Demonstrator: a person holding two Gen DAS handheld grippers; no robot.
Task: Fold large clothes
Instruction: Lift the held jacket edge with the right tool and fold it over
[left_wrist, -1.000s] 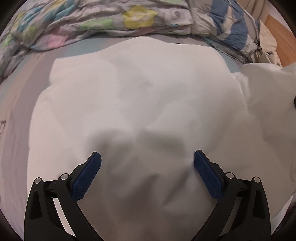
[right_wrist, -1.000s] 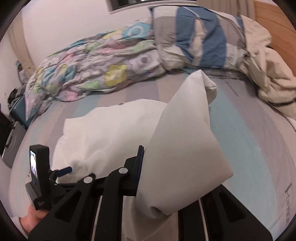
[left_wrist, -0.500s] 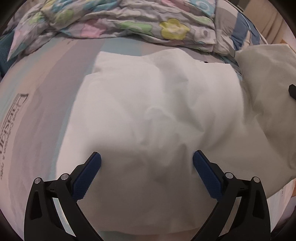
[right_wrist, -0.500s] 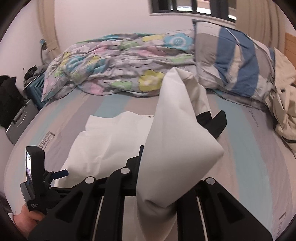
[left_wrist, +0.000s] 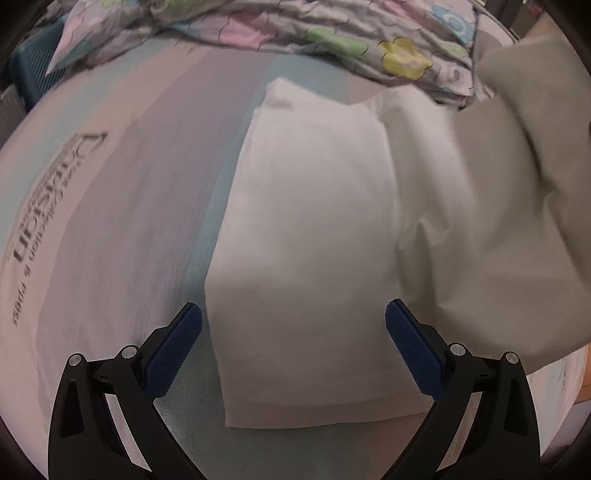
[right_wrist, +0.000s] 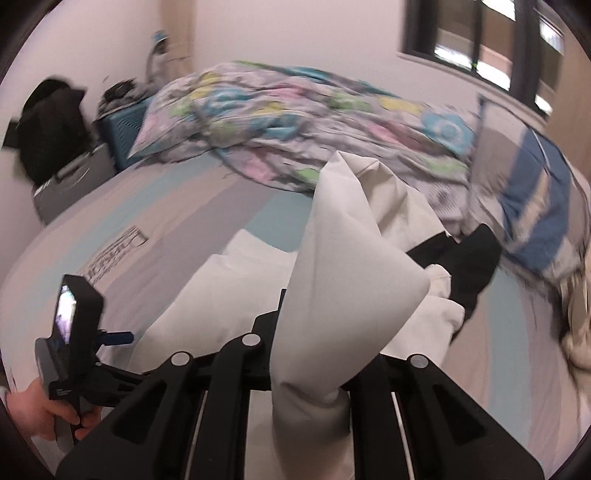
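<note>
A large white garment (left_wrist: 314, 229) lies on the striped bed sheet (left_wrist: 110, 206), part of it folded flat. My left gripper (left_wrist: 293, 325) hovers open above its near left edge, with nothing between the blue pads (left_wrist: 173, 350). My right gripper (right_wrist: 306, 350) is shut on a fold of the same white garment (right_wrist: 343, 266), which rises from the jaws in a tall cone and drapes back to the bed. That lifted part (left_wrist: 517, 206) shows at the right of the left wrist view. The left gripper's handle (right_wrist: 70, 332), held by a hand (right_wrist: 48, 417), appears at lower left of the right wrist view.
A flowered duvet (right_wrist: 288, 122) is heaped at the far side of the bed, with a blue striped pillow (right_wrist: 535, 206) to its right. A black piece of clothing (right_wrist: 469, 258) lies behind the white garment. A blue box (right_wrist: 125, 125) and dark bags (right_wrist: 48, 129) stand beside the bed on the left.
My left gripper has slid leftward over the garment to its left edge, baring the sheet with its lettering. My right gripper has rolled and carried the lifted fold leftward, uncovering the black clothing.
</note>
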